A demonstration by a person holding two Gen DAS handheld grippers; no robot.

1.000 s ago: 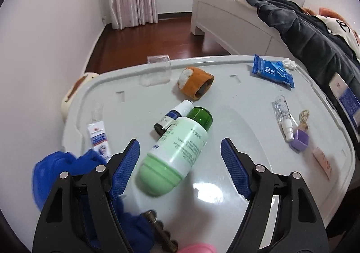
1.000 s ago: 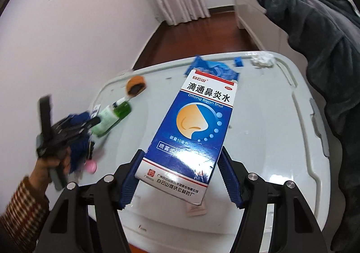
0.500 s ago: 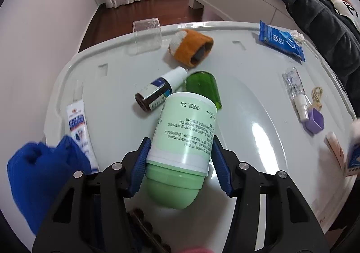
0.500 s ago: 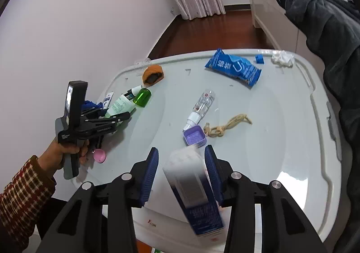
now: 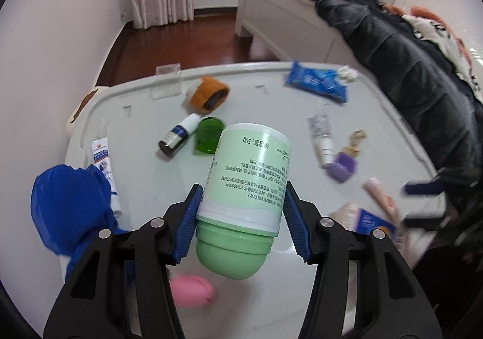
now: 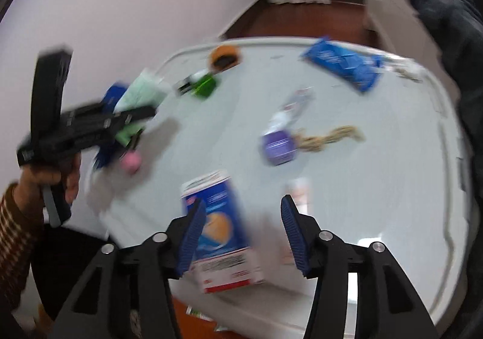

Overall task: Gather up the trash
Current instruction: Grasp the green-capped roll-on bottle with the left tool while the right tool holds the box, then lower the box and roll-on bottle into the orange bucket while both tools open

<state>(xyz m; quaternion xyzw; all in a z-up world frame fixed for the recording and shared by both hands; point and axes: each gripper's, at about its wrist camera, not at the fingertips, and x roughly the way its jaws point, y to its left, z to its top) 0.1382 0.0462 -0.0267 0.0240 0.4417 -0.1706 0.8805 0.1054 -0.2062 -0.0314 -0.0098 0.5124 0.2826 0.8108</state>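
My left gripper [image 5: 241,188] is shut on a pale green bottle [image 5: 247,176] and holds it tilted above the white table [image 5: 271,103]. The right wrist view shows that same left gripper [image 6: 90,125] in a person's hand [image 6: 63,179]. My right gripper [image 6: 241,201] is low over the table's near edge and its jaws are opening. A blue and white medicine box [image 6: 220,233] lies between them against the left pad [image 6: 193,233], while the right pad stands clear of it. The view is blurred.
On the table lie a dark green cap [image 5: 208,135], a small brown bottle [image 5: 178,137], an orange roll [image 5: 208,93], a blue packet [image 5: 317,84], a spray bottle [image 5: 321,140], a purple cap [image 5: 342,165], a tube [image 5: 104,167], blue cloth [image 5: 69,206] and a pink object [image 5: 191,290]. A bed [image 5: 392,46] borders the right side.
The left jaws closed on the green bottle and lifted it off the table. The right gripper sank toward the near edge, and the box slid from a full grip to lying loose between the jaws.
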